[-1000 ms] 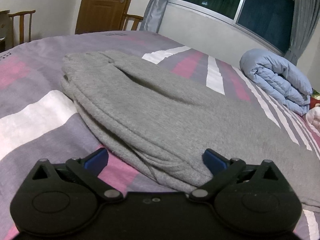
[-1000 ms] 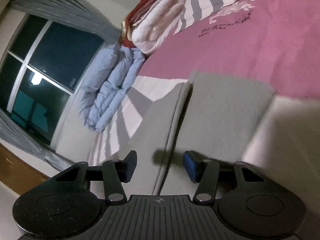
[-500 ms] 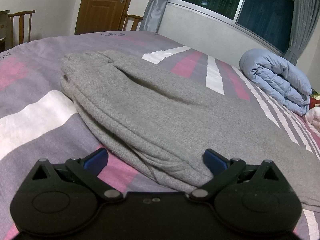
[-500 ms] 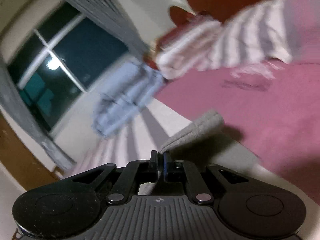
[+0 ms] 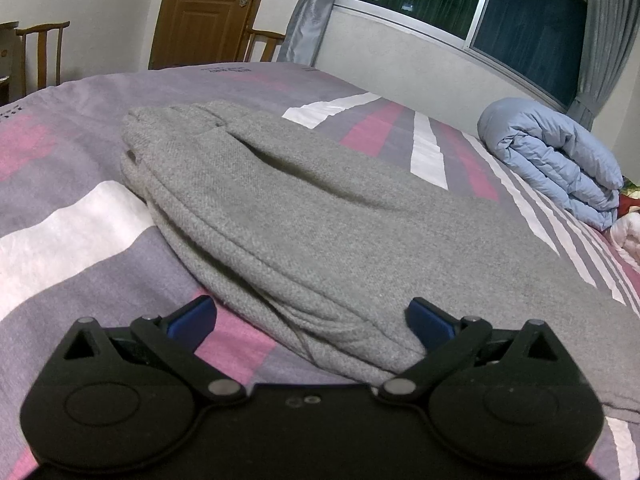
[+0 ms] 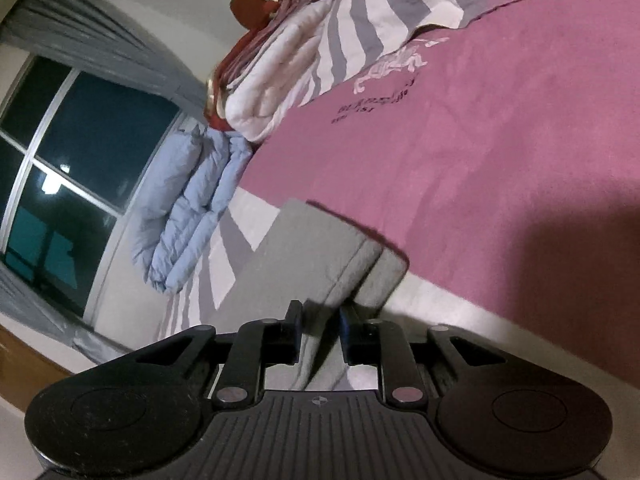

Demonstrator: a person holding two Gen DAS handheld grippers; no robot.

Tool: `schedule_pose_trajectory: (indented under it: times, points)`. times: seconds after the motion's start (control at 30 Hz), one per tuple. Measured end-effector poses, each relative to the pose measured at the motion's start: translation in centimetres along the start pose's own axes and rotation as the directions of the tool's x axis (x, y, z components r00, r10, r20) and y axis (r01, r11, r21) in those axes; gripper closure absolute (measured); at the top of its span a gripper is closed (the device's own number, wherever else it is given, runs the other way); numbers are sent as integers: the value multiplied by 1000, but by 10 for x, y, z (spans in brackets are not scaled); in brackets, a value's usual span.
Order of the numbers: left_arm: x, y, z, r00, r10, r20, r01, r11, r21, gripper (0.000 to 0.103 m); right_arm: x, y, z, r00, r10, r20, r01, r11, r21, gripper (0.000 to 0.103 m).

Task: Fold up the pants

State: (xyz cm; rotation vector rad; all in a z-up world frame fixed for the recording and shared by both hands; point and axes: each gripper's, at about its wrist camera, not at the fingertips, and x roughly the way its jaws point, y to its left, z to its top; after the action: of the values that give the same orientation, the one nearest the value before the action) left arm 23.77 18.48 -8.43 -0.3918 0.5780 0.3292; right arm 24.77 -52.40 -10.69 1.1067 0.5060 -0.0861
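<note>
Across the striped bed (image 5: 80, 240) the grey sweatpants (image 5: 320, 232) are lying flat, their long axis running from the bunched end at the far left toward the leg hems (image 6: 360, 256) at the right. The left gripper (image 5: 310, 322) is hovering wide apart and empty, straddling the pants' near folded edge. The right gripper (image 6: 320, 330) is sitting nearer the hems, its jaws narrowly parted and opening, grey cloth showing in the gap; whether the pads are touching it I cannot tell. My guess: the hem end is the one to carry over.

Right gripper (image 6: 320, 332) jaws opening, grey pants (image 6: 304, 240) hem between.
</note>
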Motion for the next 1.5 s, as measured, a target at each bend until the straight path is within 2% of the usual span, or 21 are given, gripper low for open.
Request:
schedule_pose_trajectory:
  times: [0.07,0.1,0.13,0.23,0.27,0.37,0.43,0.5,0.6,0.73,0.8,0.9,1.0,1.07,1.13,1.17,1.3,1.33,1.43,1.47,1.5]
  points:
    - [0,0,0,1000,0,0,0,1000,0,7,4,-1,6,1000,4,-8,-4,1000,15,83]
    - [0,0,0,1000,0,0,0,1000,0,7,1,2,8,1000,-5,-10,5,1000,-13,86]
    - [0,0,0,1000,0,0,0,1000,0,7,-5,11,10,1000,8,6,-7,998,-59,97]
    - [0,0,0,1000,0,1,0,1000,0,7,-31,29,12,995,73,71,-61,986,-153,97]
    - [0,0,0,1000,0,1,0,1000,0,7,-35,28,10,995,63,73,-50,985,-164,97]
    - [0,0,0,1000,0,0,0,1000,1,7,-15,2,7,998,-62,-8,61,990,-127,97]
    - [0,0,0,1000,-1,1,1,1000,-2,7,-13,-12,5,999,-33,-15,32,995,-89,98]
    - [0,0,-1,1000,0,1,0,1000,0,7,-15,-7,1,999,-44,-2,43,992,-116,98]
    - [-1,0,-1,1000,0,1,0,1000,0,7,-17,-9,2,999,-33,1,33,995,-94,98]
    - [-1,1,-1,1000,-1,1,1,1000,-1,7,-12,-1,5,999,-36,13,38,989,-146,97]
    - [-1,0,-1,1000,-2,1,2,1000,-2,7,-19,11,7,999,18,45,-10,983,-184,98]
    - [-1,1,-1,1000,-3,1,3,1000,-2,6,-5,4,9,997,-77,-2,76,985,-157,98]
    - [0,1,-1,1000,-3,1,3,1000,-2,7,-2,-8,10,998,-53,-24,50,992,-112,99]
    - [-1,1,-1,1000,-5,2,5,1000,-4,7,-11,-7,11,999,-45,-17,43,995,-90,96]
    - [-1,2,-1,1000,-8,5,8,1000,-7,6,-30,3,7,993,-103,57,110,983,-149,83]
    - [-2,2,-1,1000,-11,8,11,1000,-9,6,-42,8,3,990,-110,92,125,976,-179,82]
    - [-17,4,2,997,-50,55,51,998,-23,10,-66,30,-25,995,-42,93,66,961,-269,81]
    - [-23,-2,3,997,-50,66,51,999,-2,10,-68,38,-35,997,-23,75,44,952,-302,81]
    - [-40,-43,2,986,-128,106,108,979,174,9,-61,65,-67,1000,19,6,-15,911,-412,76]
    - [-43,-57,2,983,-151,104,126,969,214,9,-55,73,-77,1000,25,-17,-30,899,-438,72]
    - [-43,-69,2,977,-191,89,166,957,240,9,-48,82,-88,999,29,-40,-44,882,-469,60]
